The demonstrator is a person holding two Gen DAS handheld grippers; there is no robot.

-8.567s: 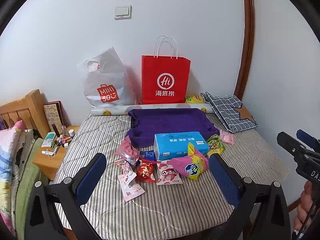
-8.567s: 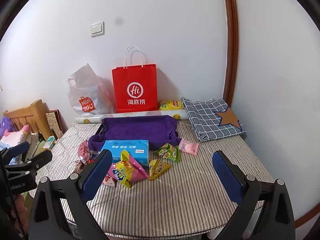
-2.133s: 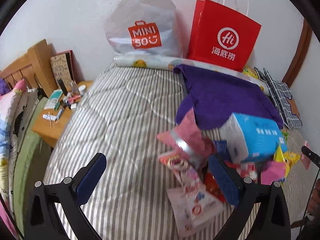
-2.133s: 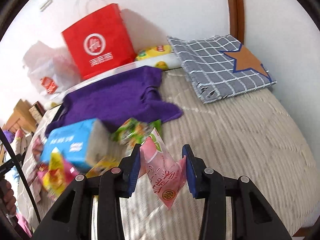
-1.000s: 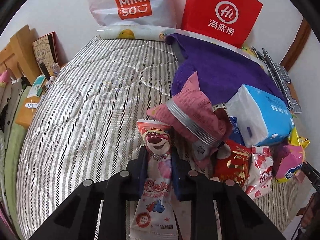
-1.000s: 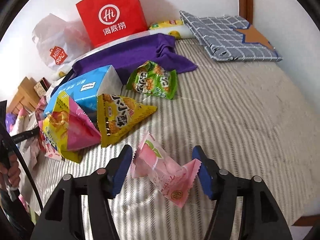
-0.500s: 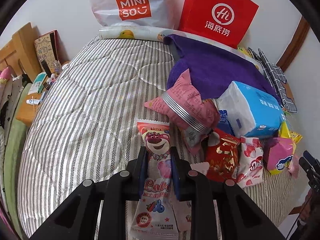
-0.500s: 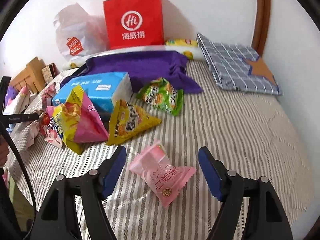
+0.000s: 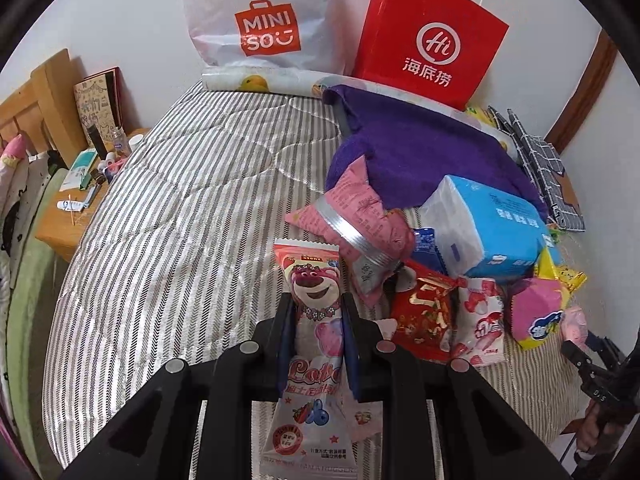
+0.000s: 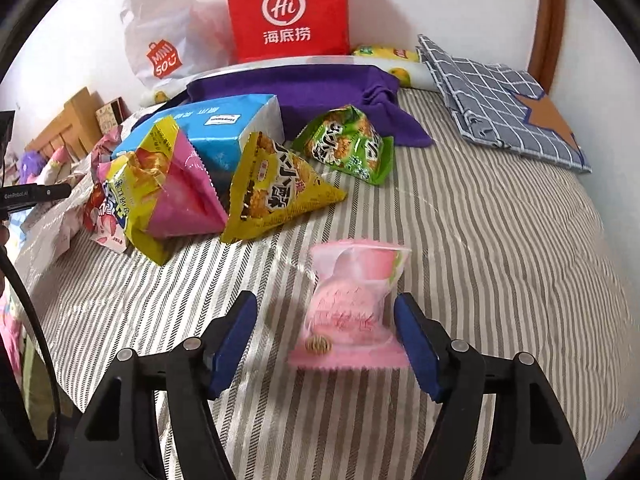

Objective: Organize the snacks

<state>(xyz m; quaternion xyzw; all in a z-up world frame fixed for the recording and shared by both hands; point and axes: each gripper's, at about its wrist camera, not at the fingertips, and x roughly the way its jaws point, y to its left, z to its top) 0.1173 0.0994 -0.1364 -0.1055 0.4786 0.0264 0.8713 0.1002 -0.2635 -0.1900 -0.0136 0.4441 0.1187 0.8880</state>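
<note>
A bear-print snack packet was clamped between the narrowed left gripper, its lower end cut off by the frame. A pink wrapped snack lay on the striped bedcover between the wide-spread right gripper; its print was blurred.

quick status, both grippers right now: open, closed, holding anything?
Left hand-held gripper: shut on the bear snack packet.
Right hand-held gripper: open, holding nothing; the pink snack packet lies on the bed between its fingers.
</note>
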